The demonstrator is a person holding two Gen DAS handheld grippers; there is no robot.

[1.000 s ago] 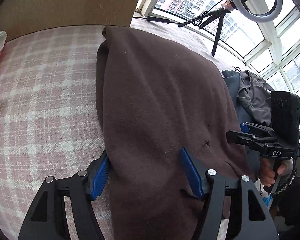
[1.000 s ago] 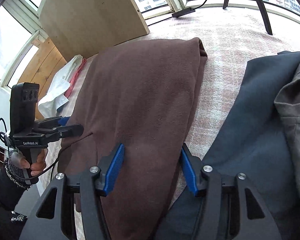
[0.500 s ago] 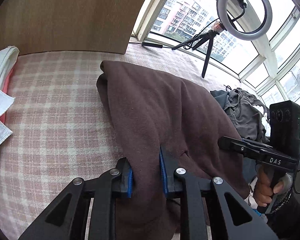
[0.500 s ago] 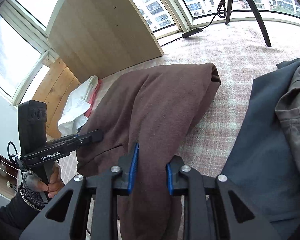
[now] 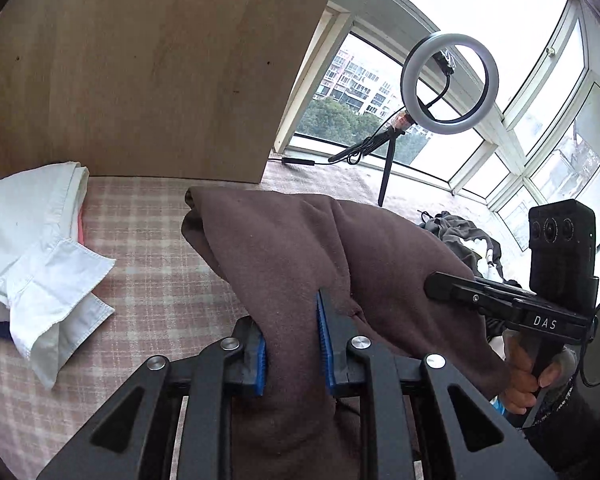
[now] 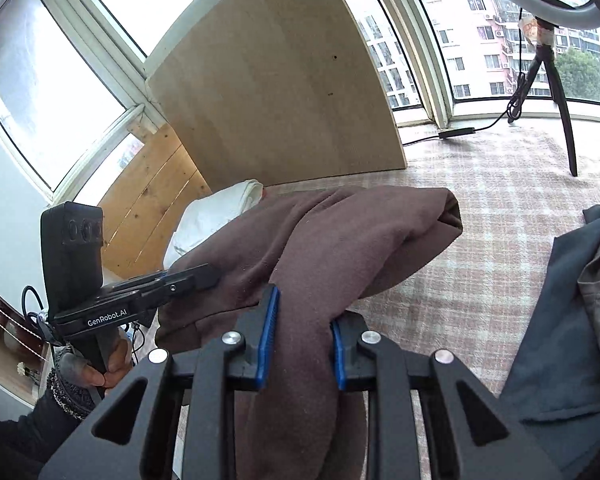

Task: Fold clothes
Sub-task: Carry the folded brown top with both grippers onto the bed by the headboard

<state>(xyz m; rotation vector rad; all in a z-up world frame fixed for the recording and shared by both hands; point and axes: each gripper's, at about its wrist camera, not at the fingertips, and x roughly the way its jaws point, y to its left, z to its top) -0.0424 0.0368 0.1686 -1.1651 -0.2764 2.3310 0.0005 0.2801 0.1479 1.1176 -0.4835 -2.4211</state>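
Up close, two hand-held grippers each clamp a near edge of one brown garment (image 5: 300, 248), lifting that end off a pink-and-white checked surface (image 5: 160, 240). The left gripper (image 5: 292, 344) has its blue-padded fingers (image 5: 260, 360) closed on a bunched fold of the brown cloth, which hangs down between them. The right gripper (image 6: 304, 340) grips the same garment the same way, cloth pressed between its fingers (image 6: 270, 332).

The garment's far end is a rounded fold that rests on the checked surface, close to an upright pale wooden board (image 5: 140, 72) behind it. To the left of the garment, seen from the left wrist, lies a rumpled white shirt (image 5: 40, 248) with a strip of bare checked cloth between the two. To the right lies a heap of dark grey clothes (image 6: 580, 300), again with a band of open surface between it and the brown fold.

Beyond, a ring light on a small tripod (image 5: 448, 84) stands by the windows, its cable trailing along the far edge. Open surface stretches from the garment's far fold to the tripod's legs.
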